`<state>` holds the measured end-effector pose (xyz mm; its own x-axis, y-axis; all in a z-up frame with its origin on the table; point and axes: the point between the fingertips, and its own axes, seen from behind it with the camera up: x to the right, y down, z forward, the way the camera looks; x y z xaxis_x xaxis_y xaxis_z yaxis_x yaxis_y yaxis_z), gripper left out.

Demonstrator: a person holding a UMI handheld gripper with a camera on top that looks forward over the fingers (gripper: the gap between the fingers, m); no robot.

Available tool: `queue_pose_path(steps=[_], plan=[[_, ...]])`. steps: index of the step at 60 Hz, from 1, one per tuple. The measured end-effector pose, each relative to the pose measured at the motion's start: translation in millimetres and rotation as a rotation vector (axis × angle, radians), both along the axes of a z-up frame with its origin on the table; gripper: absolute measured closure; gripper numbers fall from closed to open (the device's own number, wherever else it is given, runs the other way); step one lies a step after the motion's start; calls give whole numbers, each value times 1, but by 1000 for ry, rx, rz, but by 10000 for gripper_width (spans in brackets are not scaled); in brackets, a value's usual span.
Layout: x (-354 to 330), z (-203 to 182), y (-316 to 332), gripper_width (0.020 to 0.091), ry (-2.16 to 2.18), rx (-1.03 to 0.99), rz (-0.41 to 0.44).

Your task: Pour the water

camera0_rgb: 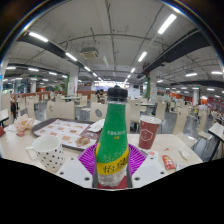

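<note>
Cafeteria table, tongs pinching green-labelled bottle, label unreadable, red paper cup beyond.

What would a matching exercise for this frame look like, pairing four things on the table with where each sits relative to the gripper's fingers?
Things:
1. green plastic bottle with a black cap
2. red paper cup
3. white mug with dark dots
4. flat patterned tray

Places:
A. on the table beyond the white mug, left of the bottle
B. between the two fingers of the gripper, against their purple pads
C. just right of the bottle, further back
D. close by, left of the fingers

Pairs: 1-B, 2-C, 3-D, 4-A
</note>
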<state>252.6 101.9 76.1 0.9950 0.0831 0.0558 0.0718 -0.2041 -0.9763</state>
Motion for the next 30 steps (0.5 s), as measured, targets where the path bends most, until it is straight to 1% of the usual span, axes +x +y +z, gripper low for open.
queue_pose_path(steps=[2, 8, 9, 12, 15, 17, 19, 21, 24, 30], plan=[[-1, 1, 0, 696, -1, -10, -5], [1, -5, -4, 551, -14, -81, -19], [2, -14, 0, 509, -13, -110, -23], [-2, -18, -12, 364, 0, -179, -28], [-8, -10, -18, 276, 32, -177, -25], [-11, -10, -16, 266, 48, -185, -22], [-15, -4, -30, 262, 56, -194, -24], [-15, 0, -40, 251, 53, -206, -35], [-18, 10, -51, 255, 43, -219, -54], [-22, 36, -92, 255, -7, -235, -108]])
